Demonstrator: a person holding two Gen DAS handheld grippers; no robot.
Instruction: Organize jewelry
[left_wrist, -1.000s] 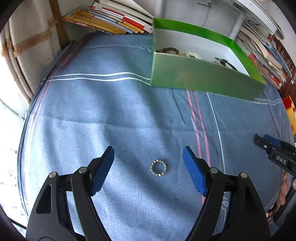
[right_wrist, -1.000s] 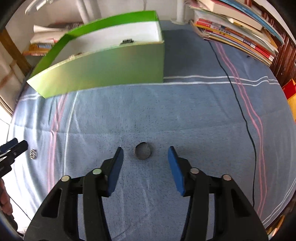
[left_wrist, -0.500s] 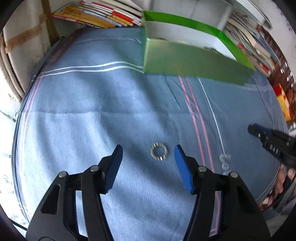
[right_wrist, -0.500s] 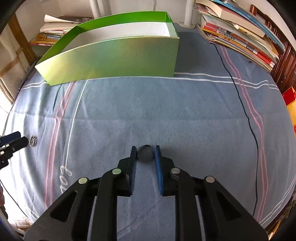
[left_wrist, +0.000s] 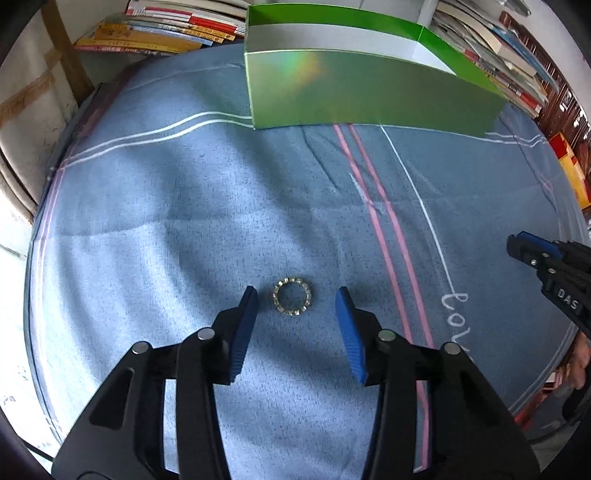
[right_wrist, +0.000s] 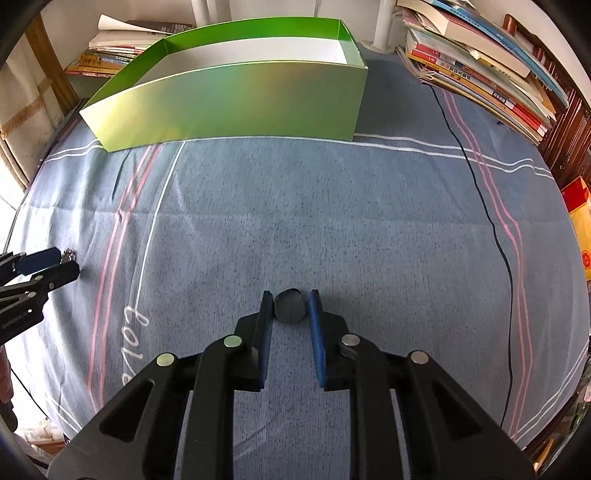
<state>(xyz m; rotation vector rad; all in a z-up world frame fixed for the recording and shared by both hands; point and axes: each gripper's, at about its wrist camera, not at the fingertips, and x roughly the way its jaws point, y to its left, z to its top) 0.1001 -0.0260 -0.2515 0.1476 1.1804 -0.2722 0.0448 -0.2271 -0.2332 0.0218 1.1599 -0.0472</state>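
Observation:
A small beaded silver ring (left_wrist: 292, 301) lies flat on the blue cloth between the blue pads of my left gripper (left_wrist: 297, 301). Its jaws are closing, with a gap left on each side of the ring. My right gripper (right_wrist: 290, 304) is shut on a dark round ring (right_wrist: 290, 306), both pads pressing its sides. The green box (right_wrist: 236, 99) stands at the far side of the cloth (right_wrist: 332, 221); its contents are hidden behind the near wall. The left gripper (right_wrist: 55, 264) also shows at the left edge of the right wrist view, the right gripper (left_wrist: 524, 249) at the right edge of the left wrist view.
Stacks of books (right_wrist: 480, 62) line the far and right edges, and more books (left_wrist: 159, 31) lie at the far left. A thin black cable (right_wrist: 491, 221) runs across the cloth on the right. A red and yellow packet (right_wrist: 580, 221) sits at the right edge.
My left gripper has come down over the beaded ring and its jaws have narrowed around it. My right gripper closed on the dark ring and has held it since.

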